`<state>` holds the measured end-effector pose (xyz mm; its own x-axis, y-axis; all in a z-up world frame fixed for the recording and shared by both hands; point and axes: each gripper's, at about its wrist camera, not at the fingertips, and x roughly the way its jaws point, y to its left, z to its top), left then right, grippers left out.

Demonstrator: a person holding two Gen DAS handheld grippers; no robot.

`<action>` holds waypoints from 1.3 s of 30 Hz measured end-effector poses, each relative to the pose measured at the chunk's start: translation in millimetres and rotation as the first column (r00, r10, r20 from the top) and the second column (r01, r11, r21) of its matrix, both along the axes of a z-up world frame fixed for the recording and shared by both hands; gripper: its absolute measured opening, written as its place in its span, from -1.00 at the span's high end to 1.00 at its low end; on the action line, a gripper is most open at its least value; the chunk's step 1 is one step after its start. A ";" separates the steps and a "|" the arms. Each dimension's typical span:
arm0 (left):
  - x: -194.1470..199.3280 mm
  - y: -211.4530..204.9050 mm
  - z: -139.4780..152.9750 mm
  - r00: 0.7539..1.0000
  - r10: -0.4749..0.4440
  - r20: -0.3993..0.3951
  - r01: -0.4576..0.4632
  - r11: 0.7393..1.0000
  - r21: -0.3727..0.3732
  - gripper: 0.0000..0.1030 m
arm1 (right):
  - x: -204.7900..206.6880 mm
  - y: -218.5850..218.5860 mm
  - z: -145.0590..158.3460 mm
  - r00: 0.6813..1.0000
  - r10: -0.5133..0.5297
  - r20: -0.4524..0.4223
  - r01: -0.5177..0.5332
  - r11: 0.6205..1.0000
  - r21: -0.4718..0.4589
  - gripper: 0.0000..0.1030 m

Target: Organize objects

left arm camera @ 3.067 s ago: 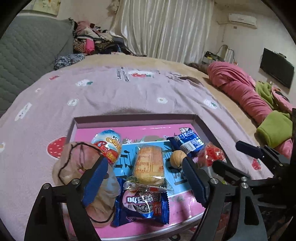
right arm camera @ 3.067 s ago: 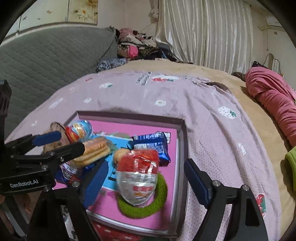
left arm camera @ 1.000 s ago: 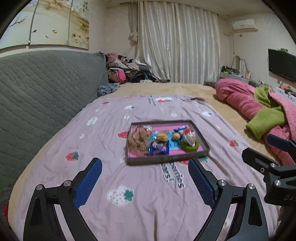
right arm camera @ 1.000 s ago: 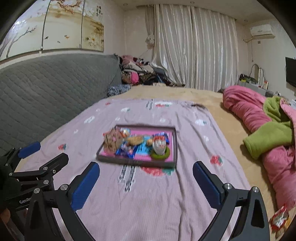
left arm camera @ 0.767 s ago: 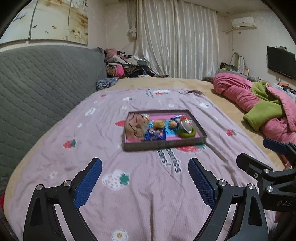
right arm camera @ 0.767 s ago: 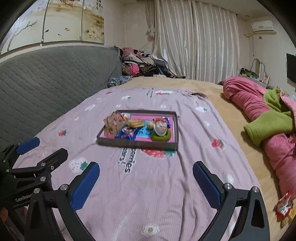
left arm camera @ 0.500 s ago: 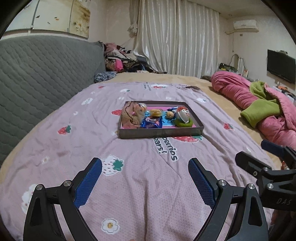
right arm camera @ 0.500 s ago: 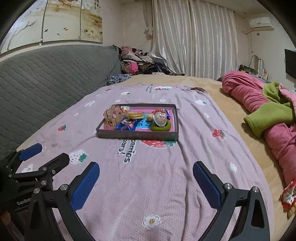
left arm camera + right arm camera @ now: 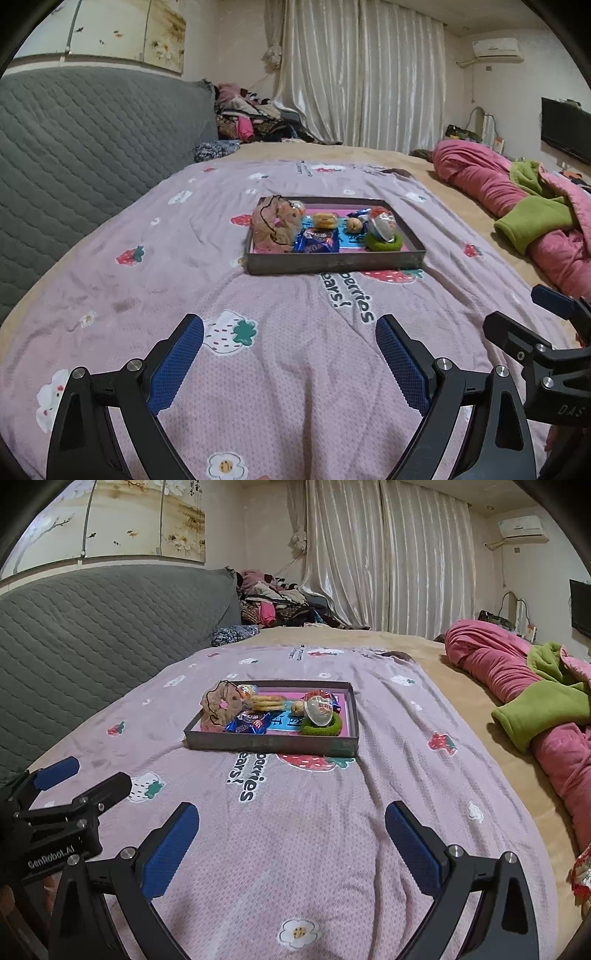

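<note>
On bed: tray (image 9: 334, 263) filled.
Left gripper (image 9: 290, 356): apart, empty.
Right gripper (image 9: 291, 840): apart, empty.
Advice: withdraw level, avoid nudging tray.

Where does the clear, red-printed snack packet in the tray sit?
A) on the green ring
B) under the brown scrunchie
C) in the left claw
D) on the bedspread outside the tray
A: the snack packet rests on the green ring at the right end of the tray.
</note>
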<state>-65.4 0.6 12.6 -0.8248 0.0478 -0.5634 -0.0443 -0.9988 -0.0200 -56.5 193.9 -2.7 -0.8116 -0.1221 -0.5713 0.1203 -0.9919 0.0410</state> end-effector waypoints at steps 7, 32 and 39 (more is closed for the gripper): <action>-18.5 -1.9 -11.9 1.000 0.008 -0.003 -0.008 1.000 -0.019 -0.84 | -13.4 4.0 -16.9 1.000 -0.003 0.009 0.003 1.000 0.013 -0.98; -32.0 -4.0 -34.6 0.999 0.029 0.026 -0.028 0.999 -0.028 -0.84 | -23.3 -3.6 -35.3 0.999 0.019 0.038 -0.022 0.998 0.065 -0.98; -33.1 -4.2 -36.2 0.999 0.029 0.032 -0.028 0.999 -0.027 -0.84 | -24.3 -4.0 -37.4 0.999 0.018 0.044 -0.021 0.997 0.071 -0.98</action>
